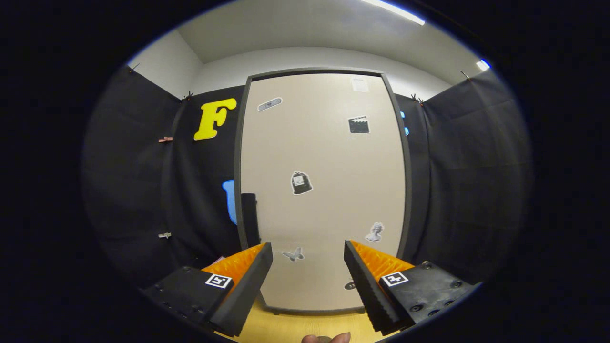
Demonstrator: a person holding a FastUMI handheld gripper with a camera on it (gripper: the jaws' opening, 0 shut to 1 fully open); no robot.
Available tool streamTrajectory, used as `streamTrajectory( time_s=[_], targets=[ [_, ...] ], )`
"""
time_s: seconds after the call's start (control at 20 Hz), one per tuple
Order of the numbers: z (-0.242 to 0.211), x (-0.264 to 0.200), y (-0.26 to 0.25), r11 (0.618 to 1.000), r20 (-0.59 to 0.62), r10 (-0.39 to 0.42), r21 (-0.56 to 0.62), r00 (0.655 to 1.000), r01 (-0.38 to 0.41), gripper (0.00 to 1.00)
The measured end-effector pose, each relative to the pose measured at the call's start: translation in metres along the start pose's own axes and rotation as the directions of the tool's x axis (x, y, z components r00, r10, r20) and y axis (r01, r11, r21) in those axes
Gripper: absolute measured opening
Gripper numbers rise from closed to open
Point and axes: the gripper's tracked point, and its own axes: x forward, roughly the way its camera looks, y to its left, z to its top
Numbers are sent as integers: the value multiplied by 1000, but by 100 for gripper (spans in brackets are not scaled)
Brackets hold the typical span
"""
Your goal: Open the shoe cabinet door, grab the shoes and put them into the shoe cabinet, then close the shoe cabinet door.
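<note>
I'm looking straight at the shoe cabinet [324,190], and its pale door [329,157] is closed inside a dark frame. The cabinet stands upright on a light wood floor [295,326], well beyond my fingers. My gripper [308,267] is spread wide with nothing between the fingers; they frame the lower part of the door. On the door's left edge, just above my left finger, I can see a dark vertical handle [249,216]. Small stickers dot the door: a clapperboard [359,125] up high, a dark bag shape [301,183] near the middle, a butterfly [293,254] low between my fingers, and a bust [375,232] just above the right finger. Black cloth [467,181] hangs on both sides of the cabinet. A fingertip [326,338] peeks in below, between the gripper's fingers.
</note>
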Motion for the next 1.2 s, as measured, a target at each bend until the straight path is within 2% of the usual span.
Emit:
streamTrajectory(
  time_s=[0.3, 0.8, 1.1, 1.2],
  targets=[
    [-18, 60, 60, 999, -4, 46, -18, 999, -46, 98],
    [-40, 136, 93, 1000, -25, 17, -21, 1000, -17, 96],
    [-40, 146, 91, 999, -15, -26, -28, 1000, 26, 45],
    [-41, 150, 89, 999, -20, -32, -18, 999, 32, 35]
  ],
)
